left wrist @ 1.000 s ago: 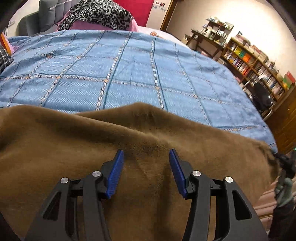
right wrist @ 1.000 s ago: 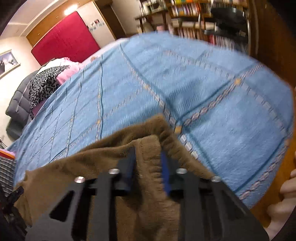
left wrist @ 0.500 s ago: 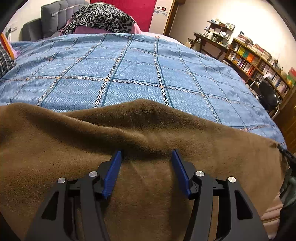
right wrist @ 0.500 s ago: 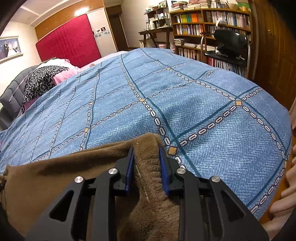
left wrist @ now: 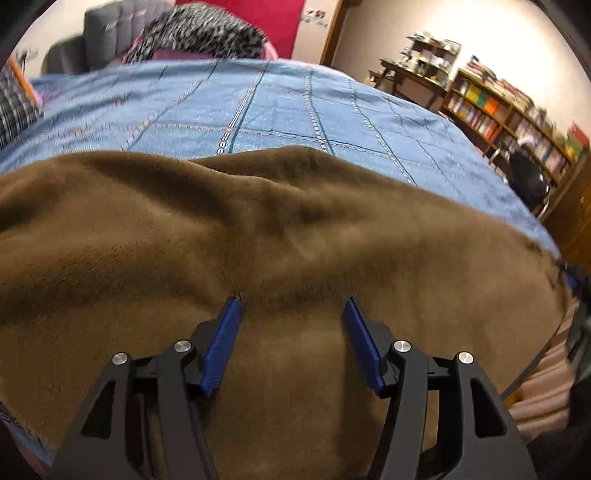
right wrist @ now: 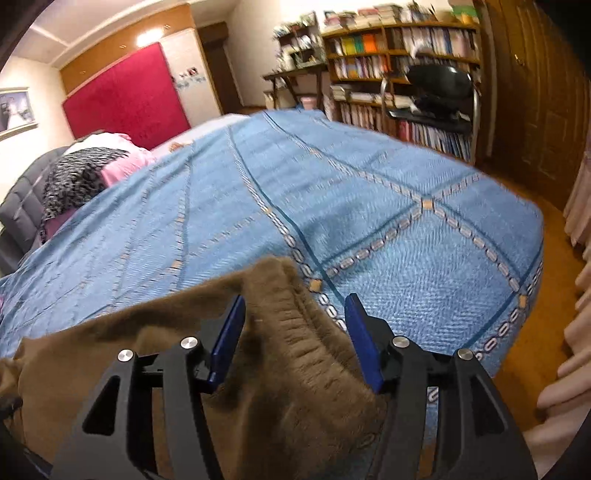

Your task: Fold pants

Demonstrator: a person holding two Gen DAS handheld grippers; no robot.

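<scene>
Brown fleece pants (left wrist: pixel 280 229) lie spread across the near part of a bed with a blue patterned cover (left wrist: pixel 280 107). My left gripper (left wrist: pixel 291 306) hovers just over the middle of the fabric, its jaws opening, blue pads wide apart and pressing on nothing. In the right wrist view the ribbed waistband corner of the pants (right wrist: pixel 291 306) rises as a ridge between the pads of my right gripper (right wrist: pixel 295 304). Those jaws are opening and stand clear of the cloth on both sides. The cover (right wrist: pixel 369 206) stretches beyond.
A leopard-print pillow (left wrist: pixel 199 35) and pink bedding sit at the bed's head before a red panel (right wrist: pixel 129 99). Bookshelves (right wrist: pixel 388 62) and a black chair (right wrist: pixel 439 92) stand past the bed's far side. Fingers of a person's hand (right wrist: pixel 561 387) show at the right edge.
My right gripper has let go of the waistband corner, its pads now wide apart. The left gripper has spread a little wider and shifted over the pants.
</scene>
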